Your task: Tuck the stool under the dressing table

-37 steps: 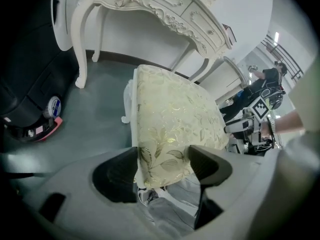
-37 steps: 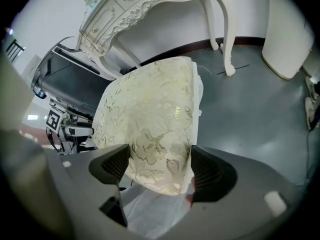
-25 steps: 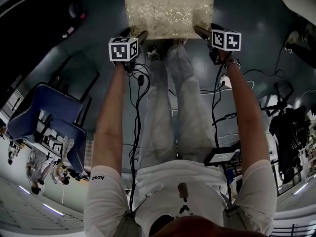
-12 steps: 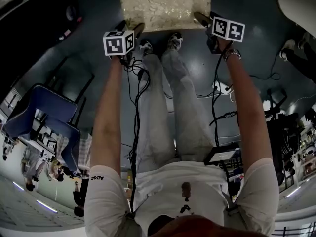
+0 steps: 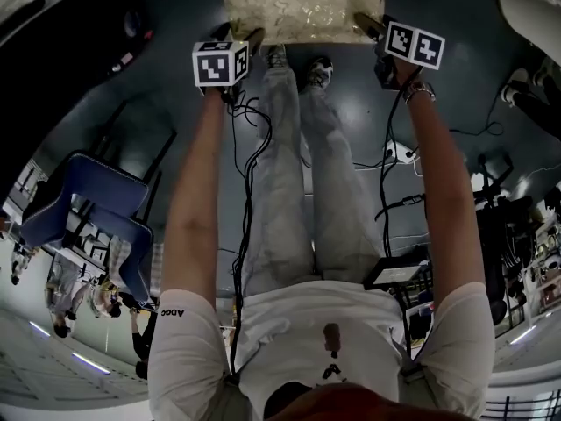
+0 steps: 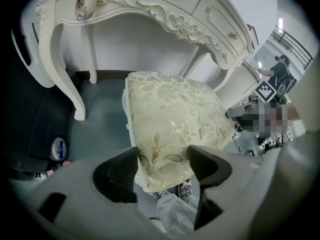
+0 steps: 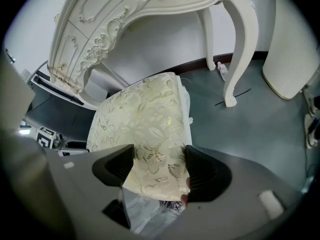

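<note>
Two hand-held grippers clamp the near edge of a padded stool. It sits at the top centre of the head view, just beyond the person's shoes. The left gripper has its dark jaws clenched on the near left corner of the cream, leaf-patterned cushion. The right gripper has just been closing its jaws, which now pinch the near right corner of the same cushion.

In both gripper views the stool stands on the floor in front of the dressing table, a white carved piece filling the upper part of each frame. The gap between its curved legs opens directly beyond the stool. Most of the cushion appears to be outside that gap, so the tuck looks unfinished.

The step in hand seems to be the push. Both grips should stay firm and press forward evenly, so the stool runs straight into the gap rather than swinging toward a table leg. Keeping the stool flat should stop it tipping, and the cushion needs to pass below the carved front rail.

The floor is smooth and dark grey-green, and the stool should slide on it. A white wall with a dark skirting board stands behind the table. Cables trail down the middle of the head view. A blue chair sits at the lower left, well apart. A white ribbed container fills the right edge of the right gripper view.
</note>
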The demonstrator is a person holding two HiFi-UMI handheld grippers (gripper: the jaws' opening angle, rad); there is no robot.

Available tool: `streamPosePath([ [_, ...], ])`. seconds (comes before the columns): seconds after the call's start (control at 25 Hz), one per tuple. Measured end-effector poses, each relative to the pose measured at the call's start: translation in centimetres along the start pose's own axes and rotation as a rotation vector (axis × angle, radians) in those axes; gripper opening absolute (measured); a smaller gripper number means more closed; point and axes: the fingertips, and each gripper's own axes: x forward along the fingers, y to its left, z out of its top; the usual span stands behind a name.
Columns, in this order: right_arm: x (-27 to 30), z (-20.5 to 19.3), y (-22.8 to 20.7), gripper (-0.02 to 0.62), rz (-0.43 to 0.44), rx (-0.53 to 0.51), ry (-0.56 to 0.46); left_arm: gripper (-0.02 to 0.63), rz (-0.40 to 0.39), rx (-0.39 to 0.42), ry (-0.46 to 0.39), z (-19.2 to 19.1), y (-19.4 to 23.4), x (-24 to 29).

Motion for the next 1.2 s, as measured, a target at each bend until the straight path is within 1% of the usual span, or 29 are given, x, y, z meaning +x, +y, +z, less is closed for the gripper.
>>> streamPosePath([
  [0.12, 0.4, 0.6, 0.5, 0.33, -0.026, 0.016, 0.002, 0.327, -0.012, 0.017, 0.009, 0.9, 0.8, 0.0],
  [0.28, 1.0, 2.2, 0.9, 0.328, -0.048, 0.038, -0.002, 0.324, -0.017, 0.031, 0.017, 2.9, 1.7, 0.2],
  [0.44, 1.0, 3.5, 1.2, 0.324, -0.083, 0.039, -0.01, 0.325, -0.035, 0.053, 0.027, 4.7, 2.3, 0.5],
  [0.52, 0.9, 4.6, 1.5, 0.322, -0.09, 0.048, -0.032, 0.328, -0.043, 0.067, 0.011, 5.9, 2.7, 0.5],
  [0.6, 1.1, 5.7, 1.7, 0.32, -0.089, 0.084, -0.066, 0.327, -0.043, 0.081, -0.009, 7.2, 3.2, 0.6],
  [0.68, 1.2, 6.4, 1.7, 0.318, -0.091, 0.112, -0.084, 0.328, -0.049, 0.089, -0.01, 8.0, 3.4, 0.7],
  [0.84, 1.5, 7.7, 1.4, 0.318, -0.096, 0.1, -0.074, 0.33, -0.058, 0.073, -0.002, 8.7, 3.3, 1.1],
  [1.0, 2.2, 9.1, 1.5, 0.316, -0.097, 0.08, -0.054, 0.331, -0.056, 0.058, -0.016, 9.5, 3.8, 1.5],
  [1.2, 2.6, 12.3, 1.0, 0.316, -0.086, 0.058, -0.05, 0.331, -0.038, 0.038, -0.016, 12.0, 3.8, 2.2],
])
